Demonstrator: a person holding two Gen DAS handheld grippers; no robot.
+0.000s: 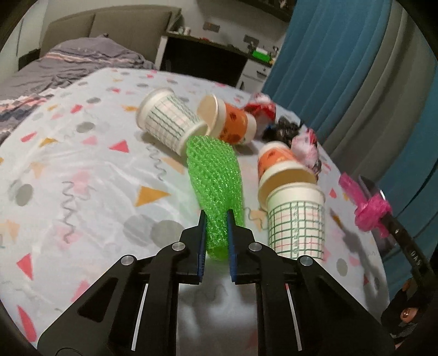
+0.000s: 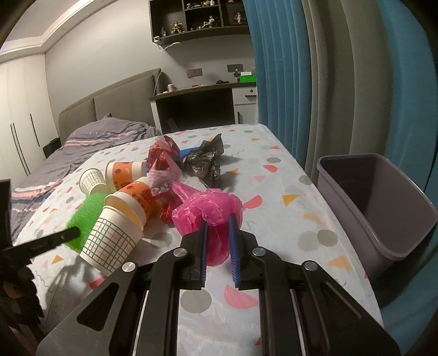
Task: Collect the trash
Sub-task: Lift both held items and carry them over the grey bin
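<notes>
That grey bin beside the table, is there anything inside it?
The grey bin looks empty: only its dark inner walls and part of the floor show. Its near wall hides the bottom corner closest to the camera. The right tool holds a pink plastic bag above the table.

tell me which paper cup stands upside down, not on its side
The green-grid paper cup nearest the left gripper: rim down on the tablecloth, an orange cup leaning on its base.

Bedroom under dim indoor light. Bed [image 2: 90, 142] with grey padded headboard [image 2: 109, 101] and striped grey duvet at left. Dark desk [image 2: 197, 90] against pale back wall, display shelf [image 2: 197, 16] above. Teal curtains [image 2: 279, 68] at right. White wardrobe doors [image 2: 19, 109] at far left.
</notes>
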